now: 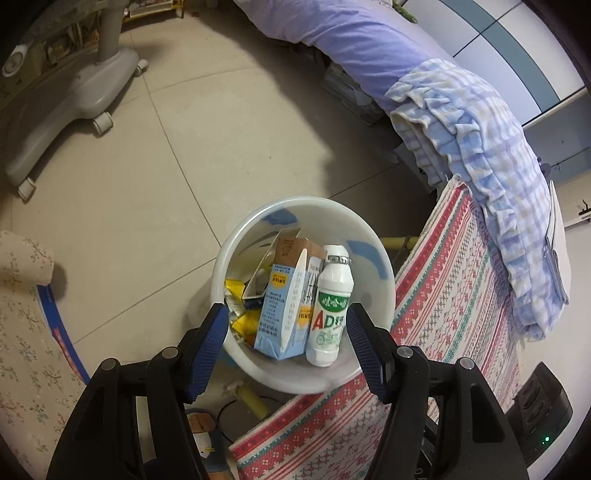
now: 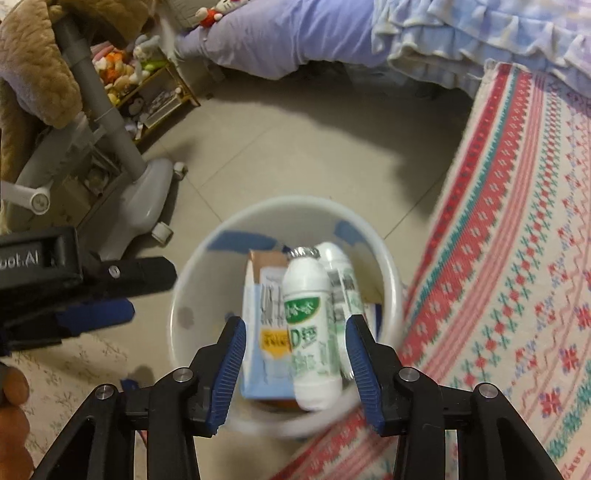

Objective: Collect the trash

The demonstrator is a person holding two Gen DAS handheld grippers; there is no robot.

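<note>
Right wrist, bottle [image 2: 314, 332] between parted fingers [image 2: 231, 354]

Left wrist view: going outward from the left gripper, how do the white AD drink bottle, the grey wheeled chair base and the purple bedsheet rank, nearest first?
1. White AD drink bottle: in the white bin, just past the open left gripper.
2. Grey wheeled chair base: across the tiled floor, upper left.
3. Purple bedsheet: at the top, beyond the floor.

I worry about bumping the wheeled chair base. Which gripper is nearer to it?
Left. The left gripper hangs beside the bin rim toward the chair base; the right gripper hovers over the bin itself, farther off.
</note>
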